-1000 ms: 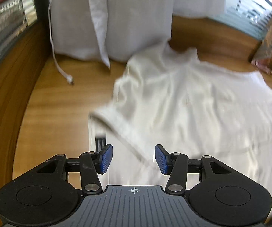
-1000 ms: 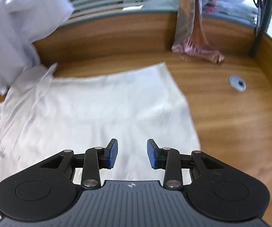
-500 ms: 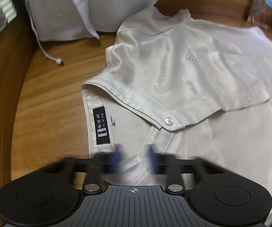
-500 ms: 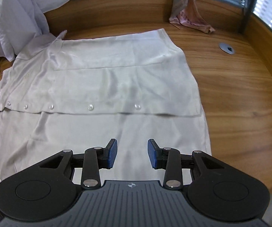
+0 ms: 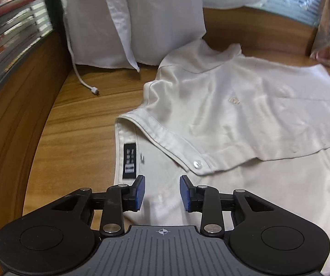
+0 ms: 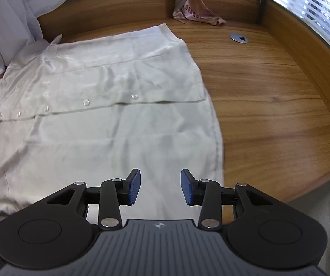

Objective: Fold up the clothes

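At the far left of the left wrist view, a white cord with a small plug end [image 5: 85,85] lies on the curved brown wooden tabletop [image 5: 77,124], beside a hanging white cloth garment [image 5: 128,23] whose lower edge reaches the wood. Next comes the cream button-front shirt [image 5: 234,105], spread flat on the tabletop with one front panel folded over the body. Its collar end points left, and a black rectangular neck label [image 5: 129,161] (lettering too blurred to read) shows inside the collar band. A round pearly button [image 5: 197,163] sits at the corner of the folded placket. The left gripper [image 5: 162,192] hovers just above the shirt near the collar, its blue-padded fingers spread well apart with nothing between them.

In the right wrist view the same shirt [image 6: 109,105] stretches from the left edge to the middle, with a row of buttons along the folded panel's edge and the hem end on the right. The right gripper [image 6: 160,187] hangs over the near hem area, fingers likewise wide apart and empty. Farther right, a pinkish crumpled cloth [image 6: 194,11] hangs against the tabletop's back wall, and a round grey cable grommet [image 6: 239,38] is set into the wood.
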Tool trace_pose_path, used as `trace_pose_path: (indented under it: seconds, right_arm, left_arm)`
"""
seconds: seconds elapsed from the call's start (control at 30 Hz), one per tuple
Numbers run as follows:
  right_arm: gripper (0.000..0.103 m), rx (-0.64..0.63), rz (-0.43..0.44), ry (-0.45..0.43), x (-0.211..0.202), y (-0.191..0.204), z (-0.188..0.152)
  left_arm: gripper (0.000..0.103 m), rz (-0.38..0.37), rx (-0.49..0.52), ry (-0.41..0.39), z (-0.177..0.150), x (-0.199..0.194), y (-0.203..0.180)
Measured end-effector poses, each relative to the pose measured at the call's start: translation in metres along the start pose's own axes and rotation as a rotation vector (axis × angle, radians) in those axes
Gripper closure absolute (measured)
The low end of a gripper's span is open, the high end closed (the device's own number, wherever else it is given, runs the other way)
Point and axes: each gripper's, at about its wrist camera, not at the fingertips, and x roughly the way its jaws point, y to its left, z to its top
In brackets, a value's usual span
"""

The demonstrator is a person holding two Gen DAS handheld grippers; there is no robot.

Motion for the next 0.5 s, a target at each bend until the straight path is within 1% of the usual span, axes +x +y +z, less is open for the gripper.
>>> trace_pose_path:
  seconds: [0.07,0.2,0.37,0.5]
  right_arm:
    - [0.059,-0.014,0.002,0.011,-0.003,-0.006,-0.008]
    - [0.059,-0.061,0.019,0.033,-0.008,-0.018,-0.027]
    - [0.059,-0.174,0.036,0.064,-0.006,-0.033,-0.047]
    - [0.059,-0.262,0.061,0.077,0.0,-0.044,-0.061]
  left_arm:
    - [0.062,0.005,-0.023,-0.006,-0.008,-0.013,-0.004]
    - [0.061,0.025,-0.075,-0.003,-0.028,-0.035,-0.01]
    - [0.056,0.067,-0.158,0.034,-0.058,-0.062,-0.024]
    - [0.052,0.12,-0.194,0.063,-0.08,-0.078,-0.042]
